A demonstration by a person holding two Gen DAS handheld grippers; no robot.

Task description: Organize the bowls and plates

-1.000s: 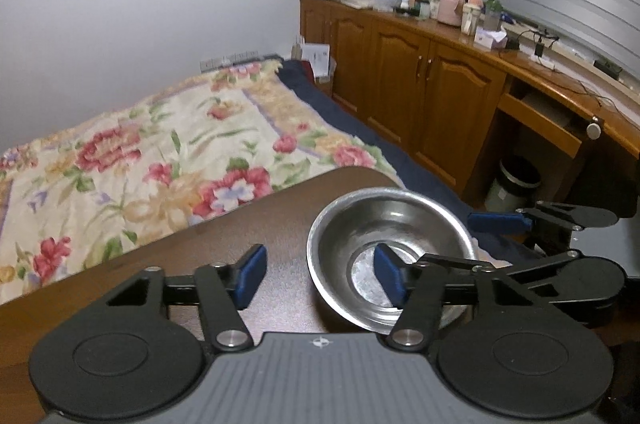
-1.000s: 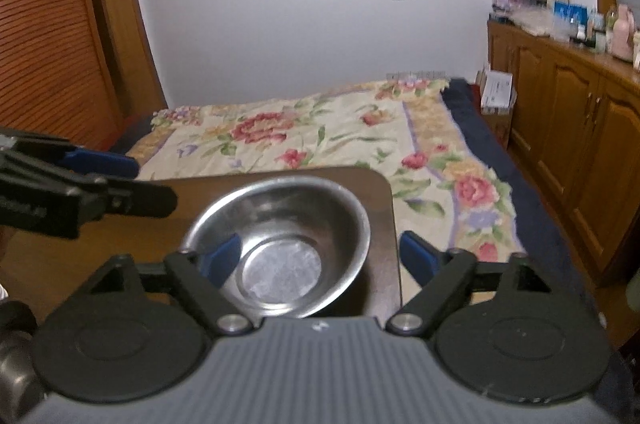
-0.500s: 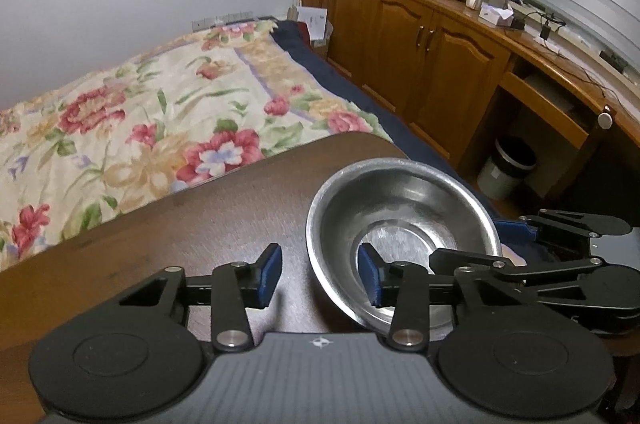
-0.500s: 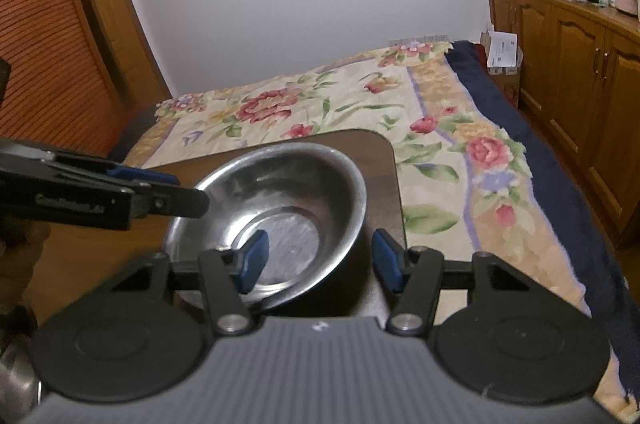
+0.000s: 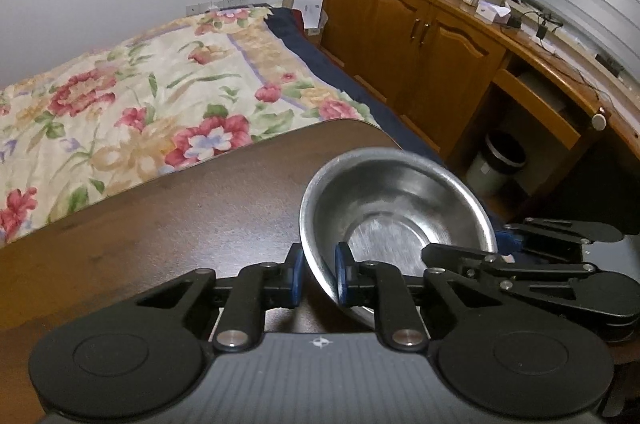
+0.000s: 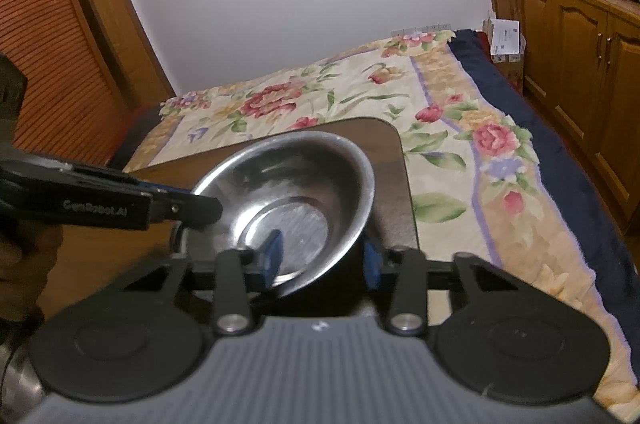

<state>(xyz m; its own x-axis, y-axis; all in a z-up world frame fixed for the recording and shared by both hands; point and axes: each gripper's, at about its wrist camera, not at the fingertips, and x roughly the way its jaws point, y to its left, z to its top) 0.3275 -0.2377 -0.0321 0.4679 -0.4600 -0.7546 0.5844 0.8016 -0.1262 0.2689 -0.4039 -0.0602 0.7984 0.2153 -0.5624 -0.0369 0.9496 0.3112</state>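
Note:
A steel bowl (image 5: pixel 394 212) is tilted above the far right corner of the brown wooden table (image 5: pixel 180 208). My left gripper (image 5: pixel 318 274) is shut on the bowl's near left rim, one blue pad inside and one outside. My right gripper (image 6: pixel 322 256) is shut on the bowl (image 6: pixel 296 196) from the other side, one pad inside and one outside the wall. The right gripper shows at the right of the left wrist view (image 5: pixel 504 244), and the left gripper at the left of the right wrist view (image 6: pixel 188 204).
A bed with a floral cover (image 5: pixel 140 92) lies beyond the table. Wooden cabinets (image 5: pixel 420 56) with clutter on top line the right wall, with a bin (image 5: pixel 496 160) under the desk. A louvred wooden door (image 6: pixel 52 64) stands at the left.
Both grippers have closed from open onto opposite sides of the bowl's rim, and the bowl has tilted and come up from the table.

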